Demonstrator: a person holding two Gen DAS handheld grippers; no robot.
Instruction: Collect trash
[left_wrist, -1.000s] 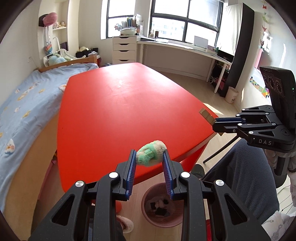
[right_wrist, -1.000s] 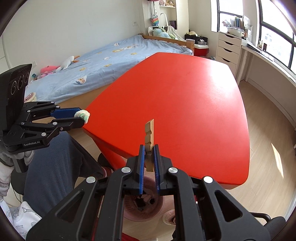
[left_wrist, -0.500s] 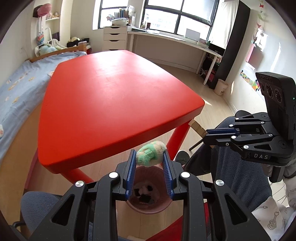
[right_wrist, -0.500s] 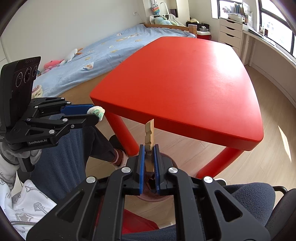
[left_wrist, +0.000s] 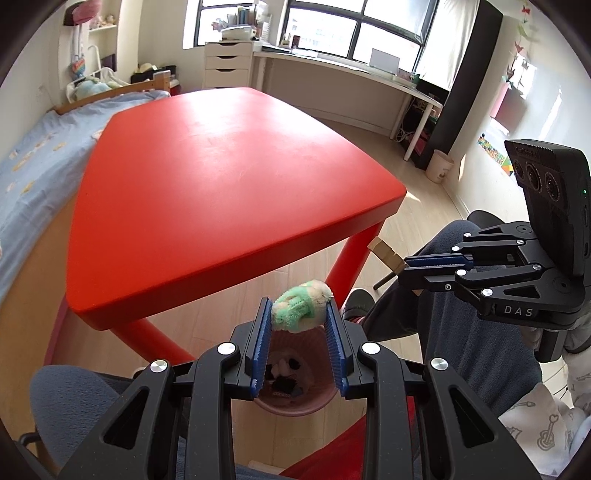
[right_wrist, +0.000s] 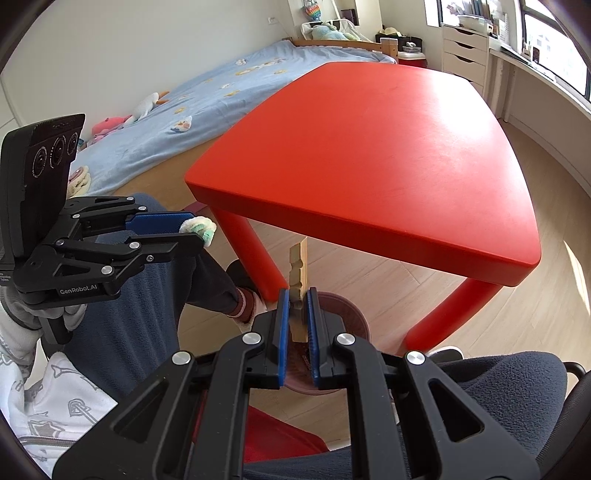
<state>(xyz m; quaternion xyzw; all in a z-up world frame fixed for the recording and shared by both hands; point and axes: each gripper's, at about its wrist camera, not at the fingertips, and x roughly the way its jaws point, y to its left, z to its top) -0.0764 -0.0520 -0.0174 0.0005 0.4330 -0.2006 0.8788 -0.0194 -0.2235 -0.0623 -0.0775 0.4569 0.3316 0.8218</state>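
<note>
My left gripper (left_wrist: 299, 314) is shut on a crumpled green-and-cream wad (left_wrist: 301, 308) and holds it above a pink trash bin (left_wrist: 295, 400) on the floor; the wad also shows in the right wrist view (right_wrist: 199, 227). My right gripper (right_wrist: 295, 295) is shut on a wooden clothespin (right_wrist: 298, 269) that stands upright over the same bin (right_wrist: 351, 314). The clothespin (left_wrist: 384, 253) and right gripper (left_wrist: 402, 267) appear at the right of the left wrist view. The bin holds dark and pale scraps.
A red table (left_wrist: 221, 177) stands just beyond the bin, its legs (right_wrist: 247, 251) beside it. The person's knees in dark trousers (left_wrist: 461, 332) flank the bin. A bed (right_wrist: 221, 85) lies to the left, a desk and drawers (left_wrist: 229, 62) by the window.
Both grippers have pulled back from the table top and dropped lower, so they now hang over the bin in front of the table. Each keeps its hold.
</note>
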